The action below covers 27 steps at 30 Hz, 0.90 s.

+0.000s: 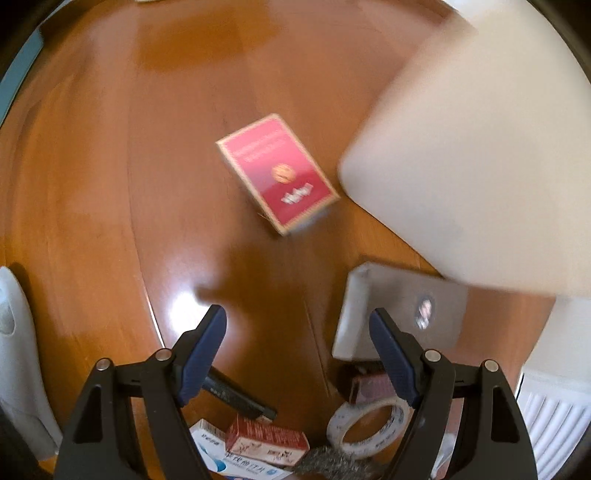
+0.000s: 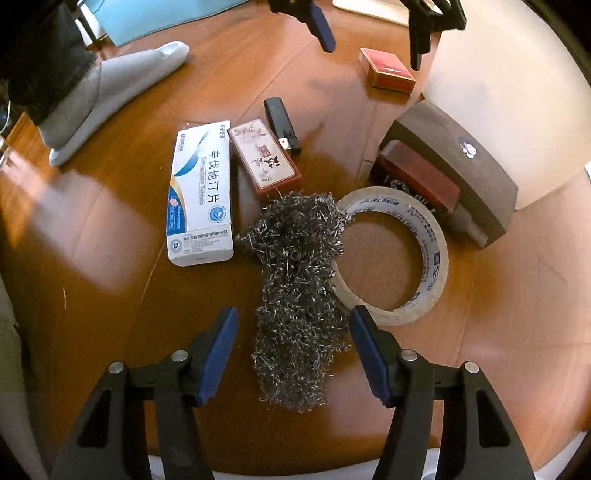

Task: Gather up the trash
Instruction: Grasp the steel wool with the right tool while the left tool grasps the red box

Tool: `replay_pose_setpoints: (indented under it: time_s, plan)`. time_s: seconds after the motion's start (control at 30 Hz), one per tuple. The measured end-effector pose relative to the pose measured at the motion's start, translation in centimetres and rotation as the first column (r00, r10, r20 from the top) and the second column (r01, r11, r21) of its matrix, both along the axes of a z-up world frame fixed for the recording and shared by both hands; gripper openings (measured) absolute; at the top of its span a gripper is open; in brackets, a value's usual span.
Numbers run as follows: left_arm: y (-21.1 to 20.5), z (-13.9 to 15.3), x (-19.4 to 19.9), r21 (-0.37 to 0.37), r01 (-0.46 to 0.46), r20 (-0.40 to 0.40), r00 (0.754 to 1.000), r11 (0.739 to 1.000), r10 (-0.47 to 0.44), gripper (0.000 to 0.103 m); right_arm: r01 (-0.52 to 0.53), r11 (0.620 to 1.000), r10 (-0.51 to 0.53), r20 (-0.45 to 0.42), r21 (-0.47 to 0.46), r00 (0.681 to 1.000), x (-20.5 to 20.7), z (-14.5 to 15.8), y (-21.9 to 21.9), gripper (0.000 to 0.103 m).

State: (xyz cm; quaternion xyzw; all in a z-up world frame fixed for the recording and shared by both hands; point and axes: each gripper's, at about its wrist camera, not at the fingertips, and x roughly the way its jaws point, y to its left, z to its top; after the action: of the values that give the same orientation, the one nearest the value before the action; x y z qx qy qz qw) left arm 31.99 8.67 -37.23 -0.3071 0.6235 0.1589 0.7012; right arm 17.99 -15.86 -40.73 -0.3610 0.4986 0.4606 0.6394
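Observation:
A tuft of steel wool [image 2: 299,295] lies on the wooden table [image 2: 92,240] between the fingers of my right gripper [image 2: 295,317]. Its jaws stand open, the blue pads just clear of the wool on both sides. Beside the wool lie a roll of tape [image 2: 424,258], a white and blue tablet box [image 2: 201,192], a brown patterned box [image 2: 264,158] and a black lighter [image 2: 280,122]. A red cigarette pack [image 1: 277,173] lies further out. My left gripper [image 1: 297,321] hovers open and empty near it, and its fingers [image 2: 321,26] show at the top of the right wrist view.
A grey box [image 2: 454,162] with a dark red box [image 2: 417,177] leaning on it stands at the right. Behind it rises a large white container [image 2: 509,92]. A grey sock-like cloth [image 2: 110,85] lies at the far left, a teal sheet [image 2: 147,14] beyond it.

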Motion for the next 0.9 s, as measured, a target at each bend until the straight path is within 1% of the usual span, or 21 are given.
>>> replay_pose_setpoints:
  time_s: [0.07,0.1,0.13,0.17,0.23,0.27,0.33,0.4,0.47,0.5,0.53,0.6,0.67,0.77,0.8,0.83,0.9]
  plan:
    - [1.8,-0.4,0.2,-0.032,-0.085,-0.007,0.996,0.996,0.085,0.079,-0.011,1.000,0.012,0.025,-0.015,1.000,-0.1,0.2,-0.2,0.061]
    - [2.6,-0.5,0.1,-0.050,-0.124,-0.007,0.992,0.991,0.124,0.079,-0.022,1.000,0.023,0.039,-0.022,0.999,-0.2,0.3,-0.2,0.051]
    - [3.7,-0.7,0.1,-0.077,-0.188,-0.007,0.982,0.979,0.188,0.079,-0.027,0.999,0.029,0.045,-0.027,0.999,-0.5,0.4,-0.3,0.048]
    - [4.5,-0.8,0.2,-0.089,-0.228,-0.007,0.974,0.970,0.228,0.079,-0.030,0.999,0.031,0.050,-0.032,0.998,-0.5,0.4,-0.3,0.048]
    - [6.5,-1.2,0.9,-0.143,-0.325,-0.009,0.945,0.935,0.327,0.079,-0.028,0.998,0.030,0.046,-0.048,0.998,-0.8,0.1,-0.4,0.048]
    - [7.2,-1.5,1.5,-0.167,-0.347,-0.011,0.936,0.923,0.351,0.079,-0.034,0.998,0.037,0.045,-0.061,0.998,-0.9,-0.2,-0.5,0.048]
    - [8.2,-1.8,2.7,-0.180,-0.369,-0.019,0.928,0.912,0.372,0.079,-0.051,0.996,0.054,0.044,-0.068,0.998,-1.4,-0.3,-0.6,0.048]
    - [8.9,-2.0,4.0,-0.168,-0.377,-0.019,0.925,0.911,0.379,0.079,-0.069,0.995,0.072,0.045,-0.067,0.996,-1.8,-0.4,-0.4,0.047]
    - [9.1,-2.6,5.2,-0.159,-0.385,-0.026,0.922,0.909,0.386,0.079,-0.083,0.994,0.085,0.025,-0.075,0.996,-2.1,-0.8,-0.1,0.038]
    - [9.4,-2.9,5.5,-0.159,-0.399,-0.035,0.916,0.903,0.399,0.079,-0.086,0.994,0.088,0.024,-0.072,0.996,-2.2,-0.9,0.0,0.029]
    - [9.4,-3.3,5.6,-0.167,-0.416,-0.044,0.909,0.894,0.414,0.079,-0.085,0.994,0.087,0.027,-0.061,0.996,-2.3,-0.7,0.0,0.023]
    - [10.2,-4.2,5.5,-0.189,-0.462,-0.074,0.886,0.866,0.457,0.079,-0.072,0.997,0.072,0.013,-0.036,0.997,-2.4,-0.4,-0.1,0.019]
    - [10.6,-5.1,5.7,-0.201,-0.492,-0.102,0.870,0.847,0.482,0.079,-0.051,0.999,0.051,0.006,-0.011,0.999,-2.5,0.1,-0.4,0.018]
    - [10.9,-6.5,6.0,-0.199,-0.520,-0.140,0.854,0.831,0.501,0.079,-0.020,0.999,0.020,0.018,0.032,1.000,-2.4,1.6,-0.7,0.017]
    - [10.5,-6.8,6.4,-0.194,-0.522,-0.152,0.853,0.831,0.500,0.079,-0.010,0.999,0.009,0.023,0.042,1.000,-2.1,2.0,-0.9,0.017]
    - [10.2,-6.9,6.5,-0.170,-0.528,-0.149,0.849,0.832,0.508,0.079,0.004,0.999,-0.006,0.031,0.052,0.999,-2.0,2.5,-1.2,0.017]
    - [10.1,-7.4,7.4,-0.102,-0.520,-0.174,0.849,0.848,0.500,0.079,0.029,0.997,-0.032,0.046,0.072,0.998,-1.6,3.4,-1.2,0.016]
